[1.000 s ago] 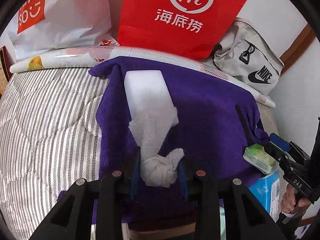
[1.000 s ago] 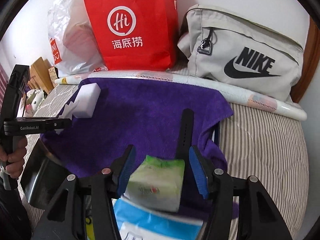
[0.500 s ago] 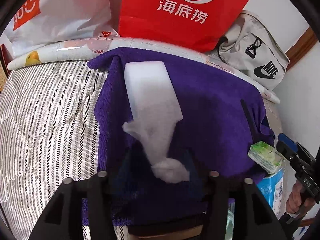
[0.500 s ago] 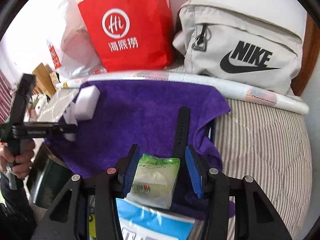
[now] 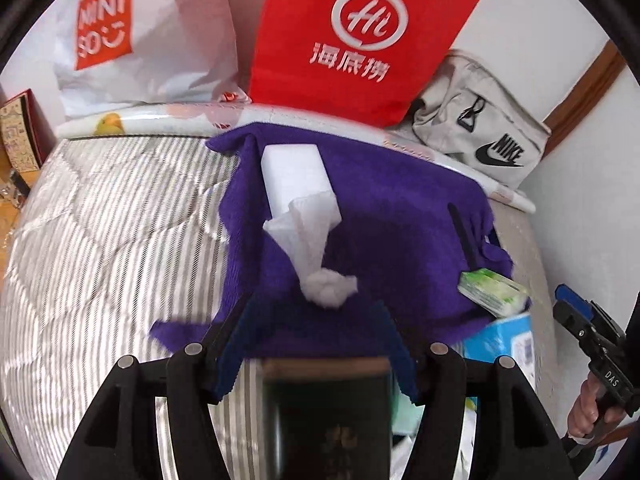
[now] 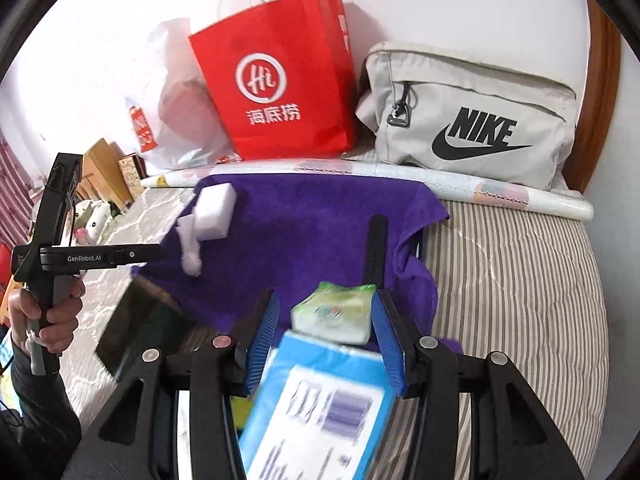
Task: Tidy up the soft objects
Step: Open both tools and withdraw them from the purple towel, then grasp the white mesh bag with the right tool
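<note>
My right gripper [image 6: 324, 330] brackets the green tissue pack [image 6: 334, 314] without squeezing; it could slide off the blue box [image 6: 320, 408] beneath. My left gripper [image 5: 316, 332] has just opened, empty, the twisted tissue [image 5: 328, 288] lying farther off on the purple towel [image 5: 400, 216], where a jaw might snag it.

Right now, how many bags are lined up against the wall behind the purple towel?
3. A white plastic shopping bag at the left, a red paper bag in the middle, and a grey Nike bag at the right. Others could be hidden behind them.
</note>
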Available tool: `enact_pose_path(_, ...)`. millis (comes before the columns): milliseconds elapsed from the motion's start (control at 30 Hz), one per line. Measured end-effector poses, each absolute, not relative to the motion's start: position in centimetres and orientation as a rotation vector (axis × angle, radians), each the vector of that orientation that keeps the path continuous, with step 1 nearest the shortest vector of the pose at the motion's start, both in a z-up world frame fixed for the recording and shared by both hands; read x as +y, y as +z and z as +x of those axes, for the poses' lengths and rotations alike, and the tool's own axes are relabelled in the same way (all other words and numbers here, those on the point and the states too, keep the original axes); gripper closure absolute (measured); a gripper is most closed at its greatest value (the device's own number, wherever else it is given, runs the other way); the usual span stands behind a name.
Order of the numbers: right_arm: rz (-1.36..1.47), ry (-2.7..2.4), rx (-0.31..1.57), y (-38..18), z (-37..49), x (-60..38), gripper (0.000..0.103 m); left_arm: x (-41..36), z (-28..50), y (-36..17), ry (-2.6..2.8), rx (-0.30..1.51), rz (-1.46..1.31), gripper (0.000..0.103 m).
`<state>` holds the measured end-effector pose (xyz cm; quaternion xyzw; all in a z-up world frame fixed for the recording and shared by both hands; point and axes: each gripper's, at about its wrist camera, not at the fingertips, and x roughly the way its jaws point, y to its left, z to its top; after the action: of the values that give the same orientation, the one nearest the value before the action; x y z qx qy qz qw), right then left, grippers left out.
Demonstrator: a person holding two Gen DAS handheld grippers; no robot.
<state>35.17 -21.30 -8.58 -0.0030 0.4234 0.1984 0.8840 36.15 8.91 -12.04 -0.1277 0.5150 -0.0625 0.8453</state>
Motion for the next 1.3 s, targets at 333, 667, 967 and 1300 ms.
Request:
enact_pose_path(333,-0.052,0.477,0.868,-8.0,28.1,-18.6,0.051,9.3,28.5,-10.8,-0.153,1.048,-0.261,0.043)
enact_pose_path(667,-0.071,0.557,0.950,-11.1,22.4,-15.1,0.051,10.5,22.2,-13.8,-0.170,1.088,-0.294,0.043)
enact_pose_path(967,-0.249,0.564,0.941,-14.2,19.4,-10.7,0.042,11.4,18.8,-15.1,-0.231,1.090,-0.368,0.043)
enact_pose_path(1300,-0.355,0.503,0.947,-17.5,19.6,-8.0,0.026,12.3,17.9,-16.8,-0.199,1.089,-0.335,0.043)
